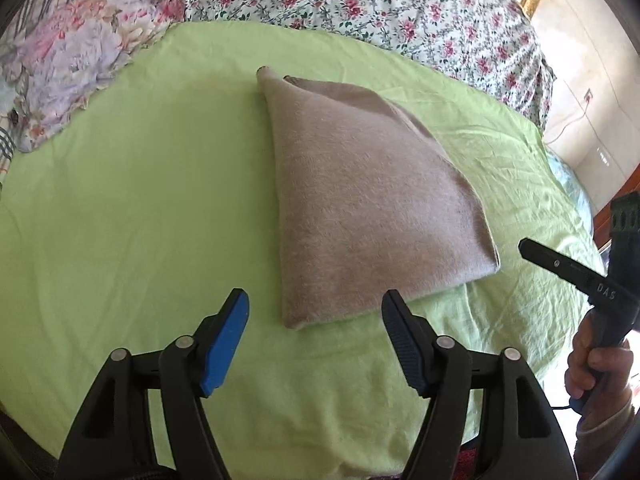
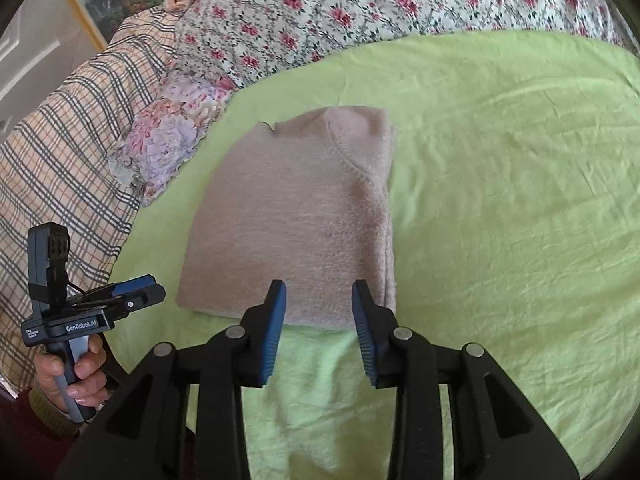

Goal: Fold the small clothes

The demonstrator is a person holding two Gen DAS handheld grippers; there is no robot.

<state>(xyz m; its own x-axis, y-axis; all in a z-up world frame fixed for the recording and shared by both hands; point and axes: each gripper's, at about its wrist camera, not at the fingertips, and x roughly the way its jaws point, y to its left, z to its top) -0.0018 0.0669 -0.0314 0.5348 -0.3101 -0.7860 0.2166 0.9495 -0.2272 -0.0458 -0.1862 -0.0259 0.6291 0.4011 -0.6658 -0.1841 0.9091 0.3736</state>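
Small beige knit garment (image 2: pixel 292 216) lies folded into a compact wedge on the green sheet (image 2: pixel 500 200) of the bed, roughly mid-sheet, clear of the floral quilt (image 2: pixel 320 12) and plaid blanket (image 2: pixel 68 152) at the far edge. Top layer looks flat; a seam line curves across upper right; edges stack on the right side. One far corner (image 1: pixel 266 74) pokes up a bit, w/ a loose thread showing.

Left hand-held gripper (image 1: pixel 316 312): jaws spread wide, nothing btwn them, hovering just short of the garment's near corner, not touching. Right hand-held gripper (image 2: pixel 319 300): jaws partly apart, empty, tips over the near edge of the knit, no fabric pinched as far as I can tell. Each view shows the other tool held by a hand (image 2: pixel 76 372) off to the side.

Judgement: fold looks done or nearly so; this reads as the release/back-off step. Next probably calls for either a last tidy of that raised far corner, or pinching the bundle at near edge w/ both tools and moving it aside. Soft knit may slump open if lifted by one layer only, so grab all layers.
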